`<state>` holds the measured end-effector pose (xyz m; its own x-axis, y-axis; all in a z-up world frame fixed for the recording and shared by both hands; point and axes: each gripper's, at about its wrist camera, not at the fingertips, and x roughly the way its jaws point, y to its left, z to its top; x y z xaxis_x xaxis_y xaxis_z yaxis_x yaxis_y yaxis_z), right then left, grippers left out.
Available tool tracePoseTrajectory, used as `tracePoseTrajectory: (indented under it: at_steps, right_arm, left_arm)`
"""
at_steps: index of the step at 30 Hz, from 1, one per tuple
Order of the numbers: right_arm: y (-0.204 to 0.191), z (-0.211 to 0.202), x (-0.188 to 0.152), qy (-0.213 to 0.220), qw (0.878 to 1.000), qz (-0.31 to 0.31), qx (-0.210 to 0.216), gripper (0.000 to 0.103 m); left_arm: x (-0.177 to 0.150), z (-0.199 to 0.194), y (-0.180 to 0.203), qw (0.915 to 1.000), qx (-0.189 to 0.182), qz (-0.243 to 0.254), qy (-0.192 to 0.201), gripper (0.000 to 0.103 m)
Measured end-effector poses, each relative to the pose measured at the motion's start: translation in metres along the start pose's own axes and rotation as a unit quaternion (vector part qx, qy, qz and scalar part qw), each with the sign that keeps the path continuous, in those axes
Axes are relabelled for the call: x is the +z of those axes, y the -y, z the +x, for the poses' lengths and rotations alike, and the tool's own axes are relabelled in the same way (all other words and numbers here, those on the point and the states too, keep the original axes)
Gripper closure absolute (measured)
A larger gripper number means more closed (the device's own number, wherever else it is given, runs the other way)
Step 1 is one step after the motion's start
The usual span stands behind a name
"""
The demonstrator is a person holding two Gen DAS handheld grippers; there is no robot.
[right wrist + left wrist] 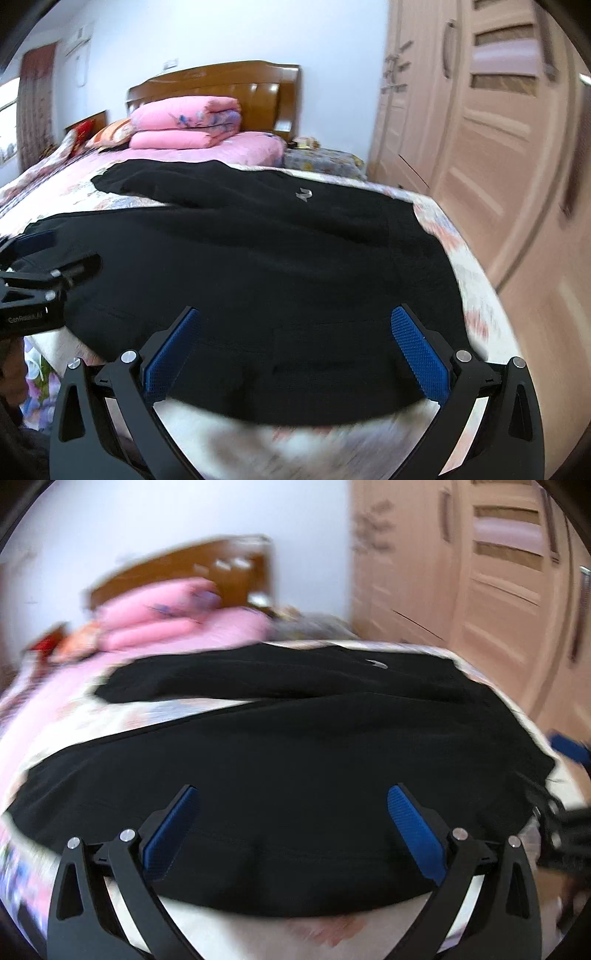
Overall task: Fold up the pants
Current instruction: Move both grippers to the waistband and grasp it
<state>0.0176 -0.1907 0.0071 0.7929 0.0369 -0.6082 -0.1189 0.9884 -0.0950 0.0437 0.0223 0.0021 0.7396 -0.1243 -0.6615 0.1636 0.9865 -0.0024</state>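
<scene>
Black pants lie flat on the floral bedsheet, waist toward the right and both legs running left. A small grey logo shows on the far leg. My left gripper hovers open over the near edge of the pants, with nothing between its blue pads. Over the waist end of the same near edge, my right gripper is also open and holds nothing. In the right wrist view the left gripper appears at the left edge, above the near leg.
Folded pink quilts are stacked at the head of the bed, in front of a wooden headboard. A light wooden wardrobe stands close along the right side. The bed's near edge lies just below the grippers.
</scene>
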Motion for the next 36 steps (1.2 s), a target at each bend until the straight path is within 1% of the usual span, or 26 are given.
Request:
tracePoseTrajectory:
  at_steps: [1,2,3,5,8,10,11,13,15,16,17,19,20,22,24,25,27,28,29,30,31,32,33,34,35,36]
  right_arm:
    - [0.008,0.007,0.011,-0.004,1.000,-0.006,0.009,0.004]
    - [0.017,0.017,0.024,-0.011,1.000,-0.009,0.021,0.004]
    - [0.035,0.036,0.043,-0.026,0.999,-0.005,0.045,0.004]
    - [0.060,0.062,0.065,-0.045,0.996,0.016,0.072,0.004]
    - [0.115,0.127,0.105,-0.080,0.986,0.086,0.115,0.004]
    - [0.132,0.158,0.123,-0.094,0.981,0.090,0.141,0.004]
    - [0.141,0.178,0.136,-0.094,0.983,0.077,0.139,0.004]
    - [0.149,0.202,0.152,-0.092,0.986,0.053,0.132,0.004]
    - [0.156,0.232,0.168,-0.097,0.987,0.023,0.127,0.004]
    - [0.156,0.245,0.173,-0.105,0.986,0.014,0.130,0.004]
    - [0.157,0.258,0.176,-0.114,0.984,0.004,0.137,0.004]
    - [0.154,0.288,0.184,-0.132,0.980,-0.037,0.143,0.004]
    - [0.153,0.298,0.185,-0.140,0.978,-0.050,0.149,0.004]
    - [0.157,0.325,0.186,-0.168,0.969,-0.075,0.163,0.004]
    - [0.160,0.344,0.183,-0.189,0.963,-0.094,0.166,0.004]
    - [0.163,0.352,0.181,-0.202,0.960,-0.093,0.173,0.004]
    - [0.169,0.364,0.177,-0.224,0.950,-0.084,0.201,0.014]
    - [0.171,0.363,0.175,-0.221,0.948,-0.080,0.216,0.019]
    - [0.170,0.360,0.174,-0.215,0.946,-0.082,0.228,0.029]
    - [0.170,0.357,0.173,-0.213,0.944,-0.081,0.237,0.033]
    - [0.170,0.354,0.172,-0.212,0.944,-0.080,0.241,0.040]
    - [0.167,0.351,0.172,-0.210,0.943,-0.079,0.247,0.053]
    - [0.165,0.345,0.171,-0.206,0.942,-0.082,0.250,0.058]
    - [0.163,0.340,0.171,-0.201,0.947,-0.088,0.236,0.077]
    - [0.160,0.333,0.171,-0.192,0.957,-0.096,0.196,0.086]
    - [0.160,0.327,0.173,-0.182,0.962,-0.098,0.181,0.090]
  left_arm:
    - [0.019,0.011,-0.001,0.9992,-0.034,0.014,-0.016,0.001]
    - [0.033,0.020,-0.001,0.9983,-0.048,0.023,-0.025,0.001]
    - [0.049,0.029,-0.003,0.9974,-0.057,0.029,-0.032,0.001]
    - [0.087,0.055,-0.008,0.9961,-0.062,0.042,-0.047,0.001]
    - [0.134,0.097,-0.020,0.9926,-0.076,0.054,-0.077,0.001]
    - [0.157,0.122,-0.025,0.9894,-0.083,0.065,-0.100,0.001]
    - [0.169,0.137,-0.029,0.9881,-0.080,0.071,-0.110,0.001]
    - [0.188,0.163,-0.036,0.9870,-0.061,0.082,-0.124,0.001]
    - [0.205,0.187,-0.049,0.9850,-0.066,0.083,-0.137,0.001]
    - [0.210,0.197,-0.056,0.9848,-0.068,0.078,-0.139,0.001]
    - [0.217,0.207,-0.065,0.9849,-0.074,0.074,-0.138,0.001]
    - [0.227,0.224,-0.075,0.9833,-0.094,0.074,-0.138,0.001]
    - [0.231,0.235,-0.081,0.9809,-0.111,0.072,-0.143,0.001]
    - [0.238,0.252,-0.089,0.9765,-0.140,0.065,-0.150,0.001]
    - [0.245,0.271,-0.096,0.9760,-0.145,0.059,-0.152,0.001]
    - [0.247,0.276,-0.097,0.9760,-0.146,0.057,-0.151,0.001]
    - [0.251,0.290,-0.100,0.9751,-0.154,0.053,-0.151,0.001]
    - [0.253,0.295,-0.101,0.9749,-0.154,0.053,-0.151,0.001]
    - [0.254,0.301,-0.100,0.9746,-0.155,0.053,-0.153,0.001]
    - [0.254,0.305,-0.100,0.9741,-0.156,0.055,-0.155,0.001]
    - [0.255,0.311,-0.099,0.9736,-0.156,0.058,-0.156,0.001]
    - [0.256,0.315,-0.099,0.9735,-0.155,0.060,-0.156,0.001]
    - [0.257,0.319,-0.099,0.9735,-0.155,0.059,-0.157,0.001]
    - [0.258,0.324,-0.100,0.9729,-0.159,0.054,-0.159,0.001]
    - [0.258,0.325,-0.100,0.9723,-0.162,0.049,-0.162,0.001]
    - [0.258,0.326,-0.102,0.9723,-0.162,0.045,-0.162,0.001]
